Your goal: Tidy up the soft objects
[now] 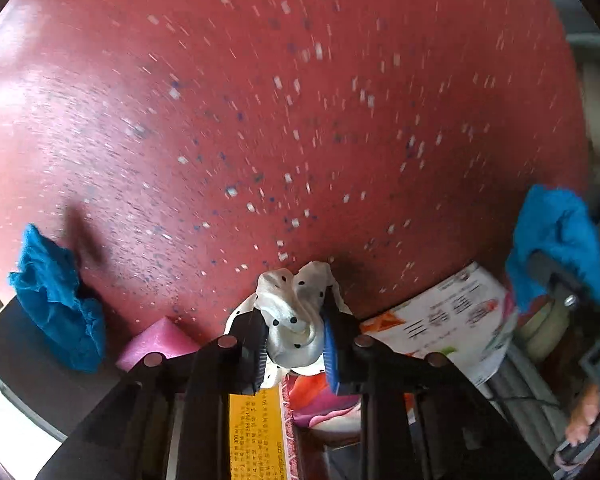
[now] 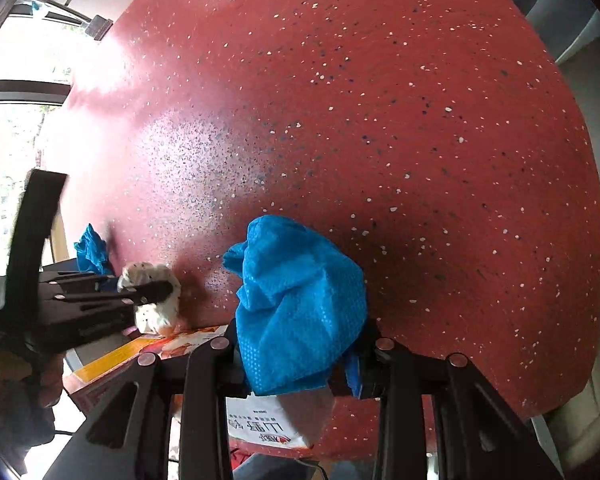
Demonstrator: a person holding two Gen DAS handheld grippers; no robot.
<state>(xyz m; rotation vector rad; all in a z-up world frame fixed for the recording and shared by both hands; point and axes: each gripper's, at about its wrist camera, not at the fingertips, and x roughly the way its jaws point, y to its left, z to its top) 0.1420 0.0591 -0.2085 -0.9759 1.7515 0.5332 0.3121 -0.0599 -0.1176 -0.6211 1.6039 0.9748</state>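
My left gripper [image 1: 296, 332] is shut on a white satin cloth with black dots [image 1: 296, 316], held above the red speckled floor; it also shows in the right wrist view [image 2: 152, 292]. My right gripper [image 2: 300, 360] is shut on a crumpled blue cloth [image 2: 296, 300], also seen at the right edge of the left wrist view [image 1: 556, 248]. A second blue cloth [image 1: 56, 300] lies at the left, draped over a dark surface's edge; it appears in the right wrist view [image 2: 92, 250] too.
A printed white and orange package [image 1: 452, 328] lies under the grippers. A pink foam block [image 1: 156, 344] sits beside the left fingers. The red speckled floor [image 2: 380, 140] spreads ahead. A window is at the far left in the right wrist view.
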